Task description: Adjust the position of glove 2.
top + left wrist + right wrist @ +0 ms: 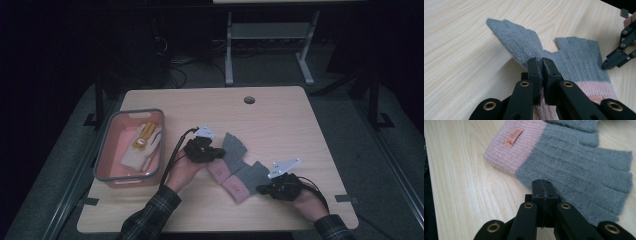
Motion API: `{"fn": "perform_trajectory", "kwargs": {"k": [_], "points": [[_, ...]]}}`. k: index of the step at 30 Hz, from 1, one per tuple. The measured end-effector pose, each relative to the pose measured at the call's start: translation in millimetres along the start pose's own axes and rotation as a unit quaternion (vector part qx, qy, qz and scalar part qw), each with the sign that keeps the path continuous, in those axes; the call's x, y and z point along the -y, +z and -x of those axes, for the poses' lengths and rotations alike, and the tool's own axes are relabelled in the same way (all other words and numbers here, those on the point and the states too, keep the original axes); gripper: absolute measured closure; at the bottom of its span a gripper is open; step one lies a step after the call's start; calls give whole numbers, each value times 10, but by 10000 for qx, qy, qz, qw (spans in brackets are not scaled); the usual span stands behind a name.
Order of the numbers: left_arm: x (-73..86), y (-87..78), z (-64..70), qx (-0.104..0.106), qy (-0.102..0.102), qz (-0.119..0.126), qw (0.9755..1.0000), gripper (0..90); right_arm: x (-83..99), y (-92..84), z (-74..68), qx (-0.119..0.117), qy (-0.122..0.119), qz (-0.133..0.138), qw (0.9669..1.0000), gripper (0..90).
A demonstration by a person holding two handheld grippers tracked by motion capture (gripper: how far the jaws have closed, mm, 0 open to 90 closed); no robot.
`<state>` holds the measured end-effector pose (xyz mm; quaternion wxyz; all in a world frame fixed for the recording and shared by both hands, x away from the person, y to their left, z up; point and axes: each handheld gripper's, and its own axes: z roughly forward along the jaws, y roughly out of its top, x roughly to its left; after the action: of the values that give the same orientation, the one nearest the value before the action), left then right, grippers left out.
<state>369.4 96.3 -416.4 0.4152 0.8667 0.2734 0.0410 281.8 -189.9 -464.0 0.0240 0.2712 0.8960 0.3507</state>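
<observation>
Two grey fingerless gloves with pink cuffs lie side by side mid-table. My left gripper (220, 152) (541, 67) is shut on the left glove (231, 145) (514, 37), pinching its grey knit and raising a fold off the wood. The right glove (252, 172) (579, 55) (574, 170) lies flat, its pink cuff (514, 147) bearing an orange label. My right gripper (261, 189) (543, 186) is shut, with its tips at that glove's near edge. It also appears far right in the left gripper view (605, 66). Whether it pinches any fabric, I cannot tell.
A pink bin with a grey rim (135, 112) stands at the table's left and holds white and yellow gloves (142, 145). A round cable hole (249, 100) sits near the far edge. A person's forearms in plaid sleeves enter from the bottom.
</observation>
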Motion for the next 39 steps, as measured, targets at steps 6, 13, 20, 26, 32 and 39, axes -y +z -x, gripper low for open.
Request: {"fn": "perform_trajectory", "kwargs": {"k": [6,13,20,26,32,39], "points": [[-17,-47,-15,-148,34,1,9999,855,-60,58,-16,-8,-90,3,10000,898],[-16,-79,-57,-213,52,-4,9998,855,-97,98,-44,-29,-146,-34,9999,898],[-51,-18,46,18,103,2,9999,855,-99,99,-36,-7,-114,-22,9999,898],[-101,0,168,277,250,45,9993,855,-104,105,-24,14,-126,-4,9999,898],[-116,77,332,512,373,-29,9980,854,-180,148,-11,75,-151,20,9999,898],[-99,173,439,616,429,-105,9971,854,-248,206,-19,50,-213,32,9998,898]]}}
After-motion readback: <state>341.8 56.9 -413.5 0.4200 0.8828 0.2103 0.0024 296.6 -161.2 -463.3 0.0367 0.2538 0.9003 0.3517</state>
